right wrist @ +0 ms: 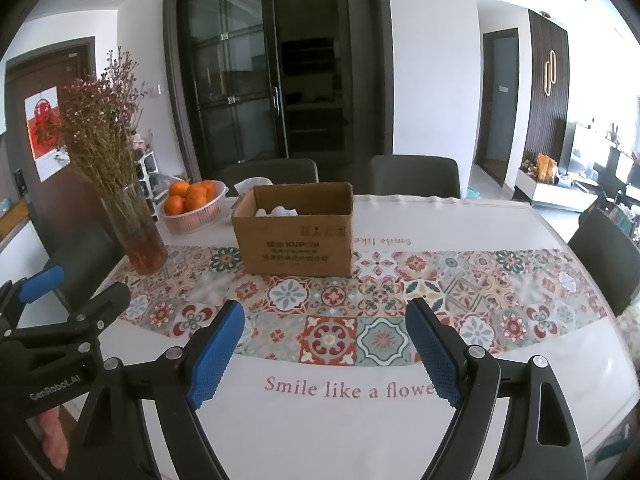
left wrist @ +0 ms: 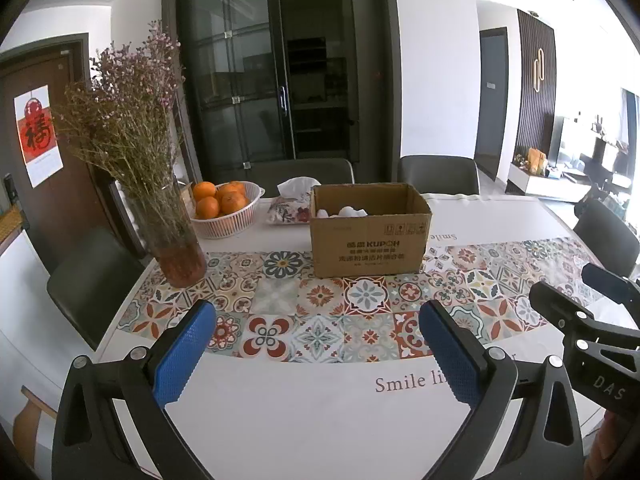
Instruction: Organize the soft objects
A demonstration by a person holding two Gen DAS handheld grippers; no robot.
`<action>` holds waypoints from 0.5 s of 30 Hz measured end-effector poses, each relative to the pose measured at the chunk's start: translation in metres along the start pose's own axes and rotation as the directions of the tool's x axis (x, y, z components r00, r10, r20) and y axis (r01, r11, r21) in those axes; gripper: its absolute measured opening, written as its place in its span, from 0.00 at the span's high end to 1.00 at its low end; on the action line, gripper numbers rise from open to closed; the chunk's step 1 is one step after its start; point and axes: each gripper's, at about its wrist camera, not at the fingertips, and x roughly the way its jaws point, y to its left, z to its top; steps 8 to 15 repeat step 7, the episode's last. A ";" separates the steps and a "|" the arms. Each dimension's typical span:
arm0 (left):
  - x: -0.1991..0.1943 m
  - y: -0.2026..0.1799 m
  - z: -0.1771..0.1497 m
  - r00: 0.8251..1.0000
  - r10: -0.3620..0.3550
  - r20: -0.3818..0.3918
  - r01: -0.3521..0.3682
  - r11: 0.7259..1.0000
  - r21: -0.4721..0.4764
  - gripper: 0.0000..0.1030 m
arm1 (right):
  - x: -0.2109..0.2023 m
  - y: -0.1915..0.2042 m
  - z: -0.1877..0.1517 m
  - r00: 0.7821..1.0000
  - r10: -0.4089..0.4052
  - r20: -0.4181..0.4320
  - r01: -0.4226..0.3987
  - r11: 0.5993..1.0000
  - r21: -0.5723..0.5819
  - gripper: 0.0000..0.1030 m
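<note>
Left wrist view: left gripper (left wrist: pixel 316 354) gaping wide, empty, over bare tablecloth (left wrist: pixel 320 420). Right gripper (right wrist: pixel 325 354) likewise spread, holding nothing. Farther on, open box (left wrist: pixel 368 236) with white soft things (left wrist: pixel 345 212) already inside. Beyond, floral pouch (left wrist: pixel 286 208) and tissue (left wrist: pixel 298 185) left outside. Judged nearly done, perhaps finished.

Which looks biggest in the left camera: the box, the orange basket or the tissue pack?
1. Box
2. Basket
3. Tissue pack, though the box partly hides it and it sits farther back, so this is unsure.
</note>
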 end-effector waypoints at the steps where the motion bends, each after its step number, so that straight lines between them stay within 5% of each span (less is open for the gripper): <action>1: 0.001 0.000 0.000 1.000 -0.001 -0.001 0.001 1.000 -0.001 0.00 | 0.000 0.000 -0.001 1.000 -0.001 -0.003 0.001 1.000 -0.001 0.18; 15: 0.002 0.003 -0.001 1.000 -0.002 -0.009 0.002 1.000 -0.006 0.00 | 0.001 0.002 -0.001 1.000 -0.002 -0.008 0.002 1.000 -0.002 0.18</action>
